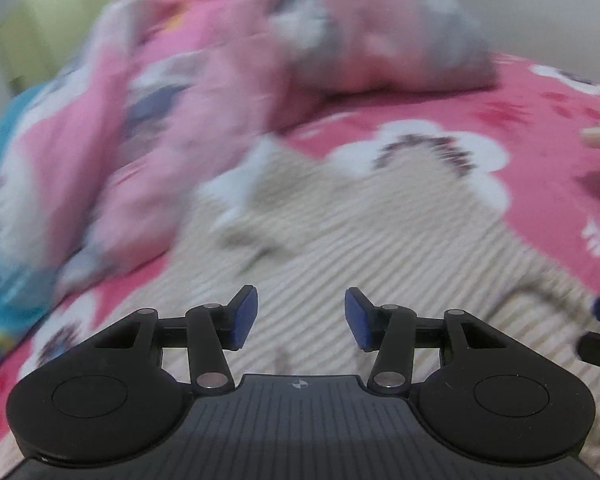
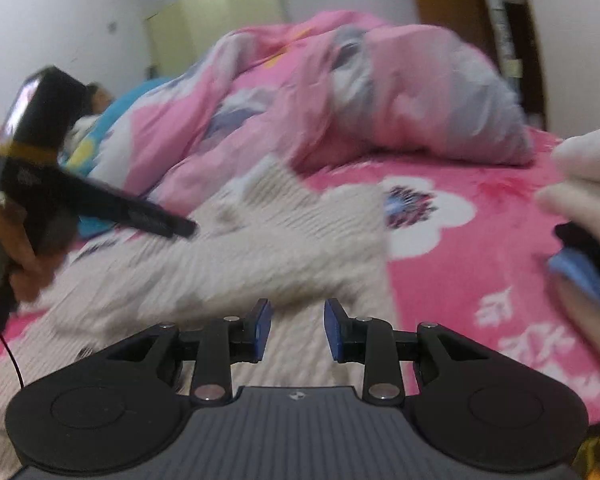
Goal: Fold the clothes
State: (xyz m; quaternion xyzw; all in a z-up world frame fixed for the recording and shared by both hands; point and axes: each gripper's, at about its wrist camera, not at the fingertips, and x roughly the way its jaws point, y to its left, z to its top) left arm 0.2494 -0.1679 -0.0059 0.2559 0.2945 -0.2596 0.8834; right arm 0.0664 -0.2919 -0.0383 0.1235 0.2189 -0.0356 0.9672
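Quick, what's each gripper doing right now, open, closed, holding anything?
Left gripper: open, nothing between the pads, over the cream knit sweater.
Right gripper: open, narrower gap, holding nothing.

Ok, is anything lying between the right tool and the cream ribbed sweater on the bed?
Nothing visible. The right tool is open and empty, with the cream ribbed sweater spread directly ahead on the pink blanket. The left tool hovers over the sweater's far left part, off that path.
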